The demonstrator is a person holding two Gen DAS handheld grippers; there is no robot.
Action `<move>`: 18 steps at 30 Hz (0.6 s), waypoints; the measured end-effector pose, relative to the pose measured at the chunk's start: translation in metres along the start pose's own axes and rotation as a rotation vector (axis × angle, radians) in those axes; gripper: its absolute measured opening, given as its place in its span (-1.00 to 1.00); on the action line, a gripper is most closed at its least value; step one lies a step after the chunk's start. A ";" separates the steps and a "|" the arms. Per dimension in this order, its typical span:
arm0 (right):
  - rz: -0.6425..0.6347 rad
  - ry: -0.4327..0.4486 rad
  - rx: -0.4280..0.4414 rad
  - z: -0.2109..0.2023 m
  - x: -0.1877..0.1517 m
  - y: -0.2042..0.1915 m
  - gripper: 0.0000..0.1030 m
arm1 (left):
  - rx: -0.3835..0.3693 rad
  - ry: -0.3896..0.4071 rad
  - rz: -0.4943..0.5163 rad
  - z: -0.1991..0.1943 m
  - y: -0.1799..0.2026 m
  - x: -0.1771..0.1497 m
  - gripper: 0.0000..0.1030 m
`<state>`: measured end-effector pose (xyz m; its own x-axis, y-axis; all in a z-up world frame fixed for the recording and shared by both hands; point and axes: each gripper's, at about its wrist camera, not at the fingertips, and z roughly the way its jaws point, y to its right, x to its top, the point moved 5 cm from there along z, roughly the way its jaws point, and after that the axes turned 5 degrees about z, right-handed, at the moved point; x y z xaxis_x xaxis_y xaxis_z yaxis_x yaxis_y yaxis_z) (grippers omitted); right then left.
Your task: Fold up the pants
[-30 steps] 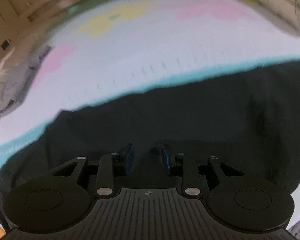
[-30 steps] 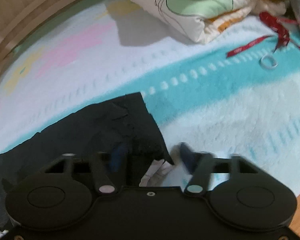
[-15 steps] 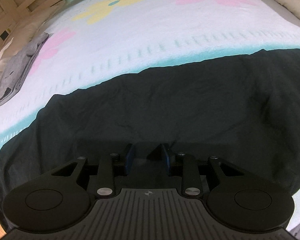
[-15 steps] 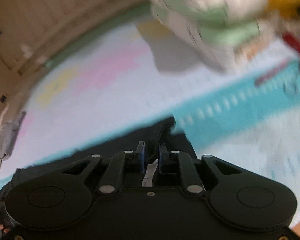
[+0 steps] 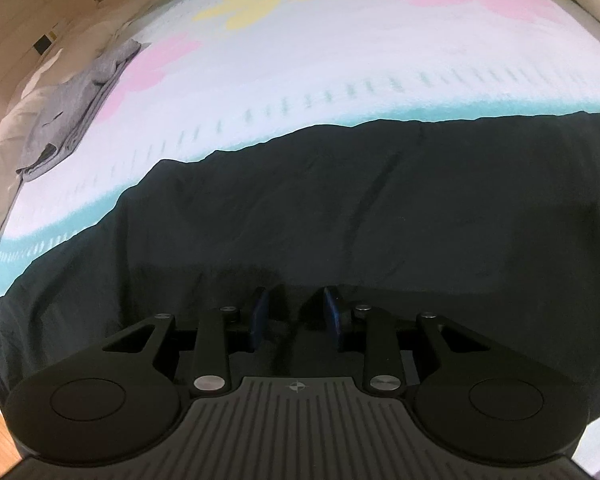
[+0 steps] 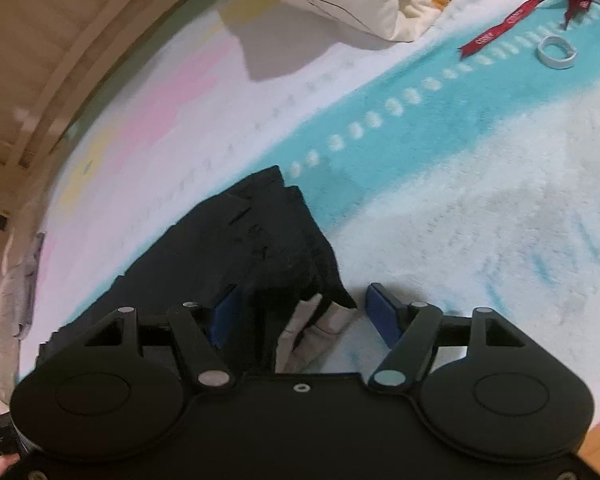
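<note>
We see the black pants [image 5: 380,200] spread flat on the blanket [image 5: 300,60], faintly creased, a pale pocket lining showing at one end. Our left gripper [image 5: 294,314] hovers low over them, fingers apart; our right gripper [image 6: 304,312] spreads wide astride that end.
</note>
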<state>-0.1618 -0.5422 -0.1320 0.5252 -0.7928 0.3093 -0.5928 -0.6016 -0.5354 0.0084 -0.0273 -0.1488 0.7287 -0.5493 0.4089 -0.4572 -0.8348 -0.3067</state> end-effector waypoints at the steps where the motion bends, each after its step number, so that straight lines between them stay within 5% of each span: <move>1: 0.009 -0.006 0.025 0.001 0.000 0.000 0.41 | 0.003 0.000 0.001 -0.001 0.001 -0.001 -0.43; 7: 0.003 0.009 0.086 0.007 -0.001 -0.001 0.33 | 0.002 0.004 0.001 0.002 0.000 0.000 -0.43; 8: 0.002 0.015 0.086 0.008 -0.001 -0.001 0.23 | 0.000 0.003 -0.002 0.001 0.000 0.000 -0.43; 9: -0.004 0.026 0.068 0.008 0.000 -0.001 -0.26 | -0.003 0.003 -0.004 0.001 -0.001 -0.001 -0.43; 10: -0.012 0.033 0.035 0.008 -0.001 -0.001 -0.44 | -0.005 0.002 -0.006 0.000 -0.001 -0.001 -0.43; 18: -0.022 0.010 0.033 -0.017 -0.004 -0.012 -0.61 | -0.034 -0.011 -0.039 -0.006 -0.005 0.001 -0.44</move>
<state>-0.1672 -0.5341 -0.1135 0.5320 -0.7802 0.3289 -0.5605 -0.6157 -0.5539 0.0083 -0.0244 -0.1416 0.7518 -0.5164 0.4100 -0.4455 -0.8563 -0.2614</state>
